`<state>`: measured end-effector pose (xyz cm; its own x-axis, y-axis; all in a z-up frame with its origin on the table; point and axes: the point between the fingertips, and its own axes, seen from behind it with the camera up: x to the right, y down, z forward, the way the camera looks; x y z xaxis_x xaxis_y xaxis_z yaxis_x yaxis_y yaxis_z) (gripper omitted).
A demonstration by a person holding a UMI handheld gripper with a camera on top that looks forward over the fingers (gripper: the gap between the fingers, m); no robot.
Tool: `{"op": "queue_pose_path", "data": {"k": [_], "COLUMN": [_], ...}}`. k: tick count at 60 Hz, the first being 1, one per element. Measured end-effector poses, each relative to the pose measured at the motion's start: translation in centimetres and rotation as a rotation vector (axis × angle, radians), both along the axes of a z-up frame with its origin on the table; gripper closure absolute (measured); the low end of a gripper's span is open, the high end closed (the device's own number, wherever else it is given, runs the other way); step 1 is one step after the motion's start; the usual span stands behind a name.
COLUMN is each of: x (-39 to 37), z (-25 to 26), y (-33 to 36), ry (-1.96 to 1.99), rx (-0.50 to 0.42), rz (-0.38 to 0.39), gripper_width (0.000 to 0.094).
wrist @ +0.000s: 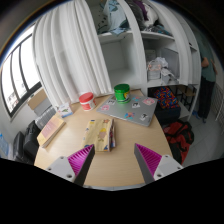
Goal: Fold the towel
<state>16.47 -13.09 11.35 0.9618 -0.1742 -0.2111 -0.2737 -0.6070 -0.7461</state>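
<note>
Fingers [115, 160] spread apart, gripping nothing, above the counter [120, 140]; green cup [121, 92] at twelve o'clock, red cup [87, 100] at eleven.

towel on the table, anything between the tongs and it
Nothing visible stands in the way. The tongs are open above the near part of the table, and the folded striped towel lies just ahead of them, slightly toward the left finger. The laptop, red cup and green cup sit beyond it.
</note>
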Motion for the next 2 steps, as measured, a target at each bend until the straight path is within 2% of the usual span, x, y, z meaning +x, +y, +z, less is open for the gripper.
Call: {"op": "queue_pose_path", "data": {"k": [2], "x": [0.83], "z": [0.26], "y": [-1.57], "ry": [0.004], "rx": [-0.006], "rz": [-0.018], "gripper_width": [0.0102]}}
